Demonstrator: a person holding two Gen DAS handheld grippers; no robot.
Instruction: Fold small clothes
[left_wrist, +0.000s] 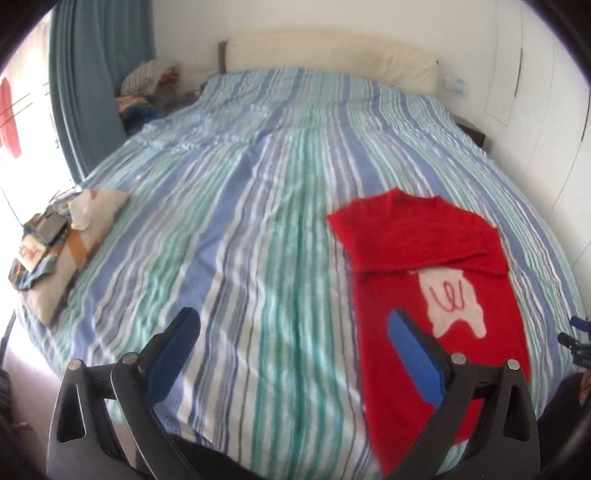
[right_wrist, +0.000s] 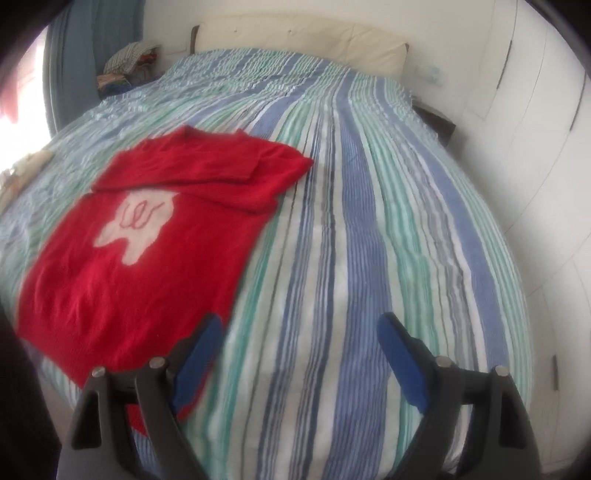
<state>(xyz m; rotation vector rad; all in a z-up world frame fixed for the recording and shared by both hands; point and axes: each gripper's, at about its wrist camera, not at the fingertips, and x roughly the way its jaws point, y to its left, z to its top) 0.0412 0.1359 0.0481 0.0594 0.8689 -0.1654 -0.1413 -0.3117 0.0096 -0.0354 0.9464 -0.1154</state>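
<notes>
A small red sweater (left_wrist: 417, 258) with a white motif lies flat on the striped bed cover (left_wrist: 240, 206), both sleeves folded across its chest. In the left wrist view it is at the right; my left gripper (left_wrist: 291, 321) is open and empty above the bed, its right finger (left_wrist: 410, 350) over the sweater's left edge. In the right wrist view the sweater (right_wrist: 122, 258) is at the left; my right gripper (right_wrist: 299, 328) is open and empty, its left finger (right_wrist: 199, 350) over the sweater's lower right corner.
A stack of folded clothes (left_wrist: 62, 243) lies at the bed's left edge. A cream headboard (left_wrist: 332, 55) and a heap of clothes (left_wrist: 147, 92) stand at the far end. White cupboards (right_wrist: 535, 147) line the right side. A blue curtain (left_wrist: 92, 74) hangs at the left.
</notes>
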